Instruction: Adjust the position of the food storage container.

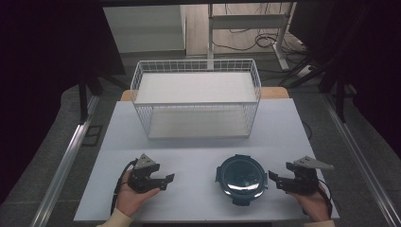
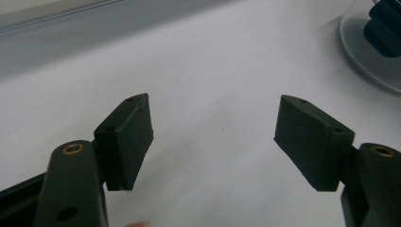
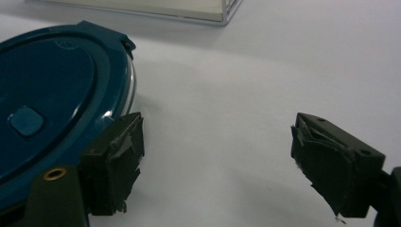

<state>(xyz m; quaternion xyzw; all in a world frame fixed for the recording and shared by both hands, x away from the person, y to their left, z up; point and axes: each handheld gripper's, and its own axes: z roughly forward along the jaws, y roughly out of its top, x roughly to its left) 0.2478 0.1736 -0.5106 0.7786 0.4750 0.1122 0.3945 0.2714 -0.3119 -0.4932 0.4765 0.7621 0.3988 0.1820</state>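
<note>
A white table [image 1: 198, 137] is seen from the high view, with a white wire basket [image 1: 196, 97] set toward its far side and open surface left in front of it; room for lifting and carrying is judged ample there, though the basket's rim stands tall and would have to be cleared from above; the table's near edge lies close behind both hands. A round container with a dark blue clip-on lid [image 1: 241, 178] rests on the near part of the table, between the two grippers and nearer the right one; it is judged rigid, moderately light if empty, smooth and somewhat slippery on the lid's glossy top; a hold across the rim, or at one of the projecting lid clips [image 3: 124, 42], is judged firmest. The right gripper [image 1: 280, 181] is held just beside the container, its jaws parted with nothing between them; the left gripper [image 1: 166, 181] lies well apart from it, jaws likewise released and empty.
</note>
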